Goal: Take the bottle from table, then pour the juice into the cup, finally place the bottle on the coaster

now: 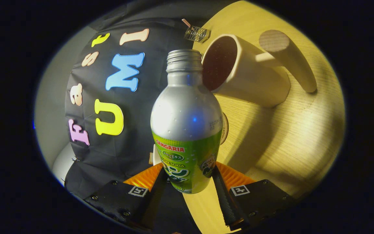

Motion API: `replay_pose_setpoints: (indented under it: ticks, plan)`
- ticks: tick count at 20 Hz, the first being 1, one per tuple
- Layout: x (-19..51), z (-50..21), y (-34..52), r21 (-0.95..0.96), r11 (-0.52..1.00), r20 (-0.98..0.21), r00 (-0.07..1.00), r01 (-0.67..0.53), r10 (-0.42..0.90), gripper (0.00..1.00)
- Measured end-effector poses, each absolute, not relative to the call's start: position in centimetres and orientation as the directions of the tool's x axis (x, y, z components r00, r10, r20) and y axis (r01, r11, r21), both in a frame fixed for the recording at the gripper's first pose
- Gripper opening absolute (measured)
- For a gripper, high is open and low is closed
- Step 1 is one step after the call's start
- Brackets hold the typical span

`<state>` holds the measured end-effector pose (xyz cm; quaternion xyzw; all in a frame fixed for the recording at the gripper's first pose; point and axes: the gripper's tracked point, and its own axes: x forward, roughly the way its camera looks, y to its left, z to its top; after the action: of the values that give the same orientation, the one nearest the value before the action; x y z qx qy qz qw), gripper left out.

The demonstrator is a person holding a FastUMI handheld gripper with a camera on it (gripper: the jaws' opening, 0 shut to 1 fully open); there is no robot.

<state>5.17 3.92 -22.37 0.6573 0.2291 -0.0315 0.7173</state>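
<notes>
Tongs (188, 182) clenched on silver, green-labelled metal bottle (186, 123), open neck tipped just beside cream wooden-handled cup's (245, 78) rim. Likely spill onto pale wooden tabletop (271, 139) if neck misses the mouth.

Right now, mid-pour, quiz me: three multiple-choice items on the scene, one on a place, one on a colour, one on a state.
1. Where is the bottle's mouth?
A. beside the cup's open rim
B. over the coaster
C. behind the cup's handle

2. What colour is the bottle's lower label?
A. red
B. green
C. blue

3. What are the tongs doing?
A. open, clear of everything
B. shut on nothing
C. shut on the bottle

Answers:
1 A, the threaded neck sits right by the rim of the cup on the wooden table.
2 B, a green band wraps the silver body.
3 C, both fingers press the bottle's lower sides.
</notes>
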Motion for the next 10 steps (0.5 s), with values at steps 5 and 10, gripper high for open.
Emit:
replay_pose_setpoints:
  ticks: [5,10]
  plan:
    - [5.5,-22.3,4.5,0.934,0.054,-0.354,0.895,0.353,0.271,0.78]
    - [5.7,-21.8,5.3,0.932,-0.015,-0.343,0.892,0.363,0.296,0.78]
